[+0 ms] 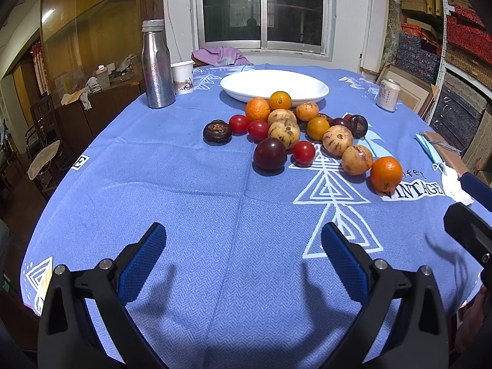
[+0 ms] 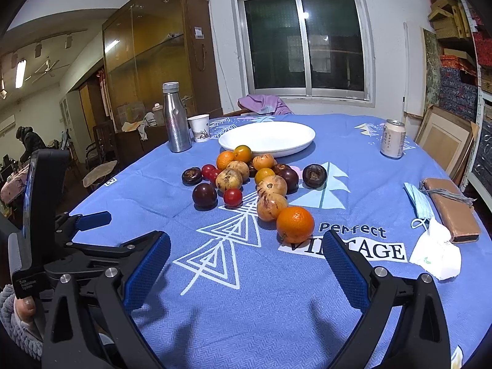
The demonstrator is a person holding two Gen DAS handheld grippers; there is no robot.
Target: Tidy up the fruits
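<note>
We hold both claws low over the blue cloth [image 1: 184, 184] at its near edge, and neither grips anything. Our left claw [image 1: 243, 246] has its blue pads [image 1: 144, 261] wide apart over bare cloth. Our right claw [image 2: 246, 255] is spread just as wide, its pads [image 2: 344, 270] empty too. In the right view the left claw [image 2: 92, 220] shows at the far left, just beside our right one.

The fruit lies in a loose heap ahead of both claws, well apart from the fingertips. Nearest the right claw is an orange [image 2: 295, 224], just ahead of its right pad and resting at the "VINTAGE" print; from the left claw the same orange [image 1: 386, 173] sits ahead and to the right. Ahead of the left claw, slightly right of its centre line, a dark plum [image 1: 270, 153] lies beside a red tomato [image 1: 303, 152]. A dark brown fruit [image 1: 217, 131] sits a little apart at the heap's left edge. Tan speckled fruits [image 1: 283, 133] and smaller oranges [image 1: 257, 109] crowd behind them.

Beyond the heap stands the empty white plate [image 1: 295, 77], one small orange touching its near rim. Farther left of the plate we see a steel bottle [image 1: 156, 64] and a paper cup [image 1: 182, 77]; far right, a can [image 1: 388, 95]. Right of our right claw lie a face mask [image 2: 419, 200], a crumpled tissue [image 2: 436, 252] and a brown wallet [image 2: 450, 209].
</note>
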